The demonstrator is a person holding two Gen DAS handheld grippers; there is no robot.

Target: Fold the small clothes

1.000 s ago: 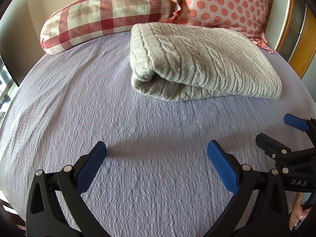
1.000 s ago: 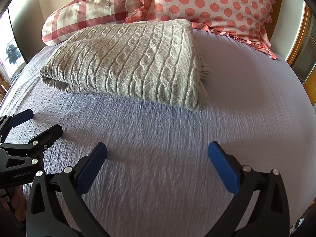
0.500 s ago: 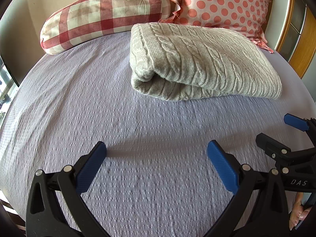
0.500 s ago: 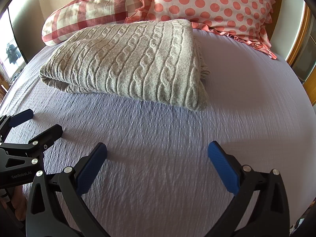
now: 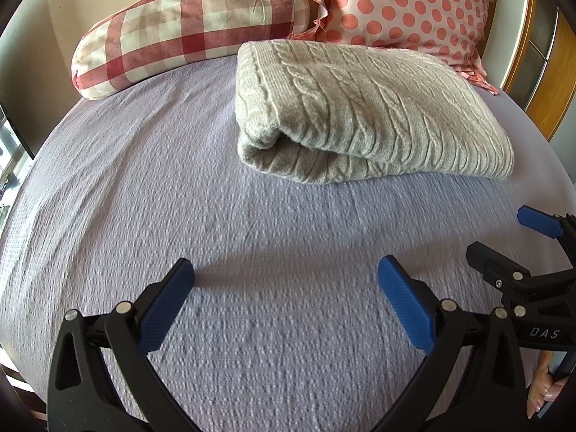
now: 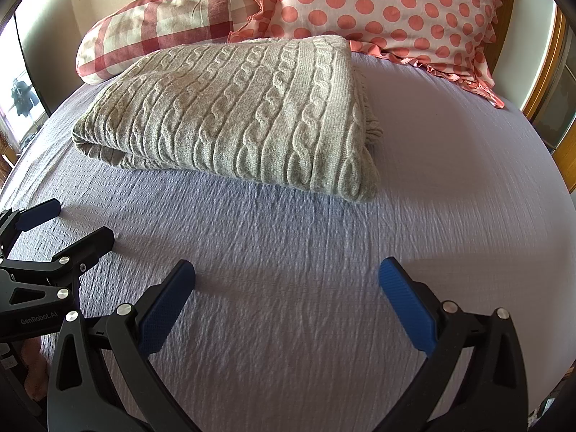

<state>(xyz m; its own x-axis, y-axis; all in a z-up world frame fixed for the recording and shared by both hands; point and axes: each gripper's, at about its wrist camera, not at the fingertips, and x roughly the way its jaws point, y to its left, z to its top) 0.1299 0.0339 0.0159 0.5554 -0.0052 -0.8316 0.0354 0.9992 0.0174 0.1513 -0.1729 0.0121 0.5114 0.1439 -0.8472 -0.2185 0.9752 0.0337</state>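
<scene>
The left hand-held gripper (image 5: 284,289) hangs low in its frame with jaws spread wide and nothing between them; the right hand-held gripper (image 6: 286,289) is equally wide and empty. Both hover over the lilac textured bed sheet (image 5: 144,198), apart from the folded grey cable-knit sweater (image 6: 234,115), which lies in the upper middle of the frame beside the red-and-white checked bolster pillow (image 5: 187,28) and the pink polka-dot pillow (image 6: 388,7). A careless grab at the rolled edge could likely spring the thick layers open, or pinch the sheet with them.
</scene>
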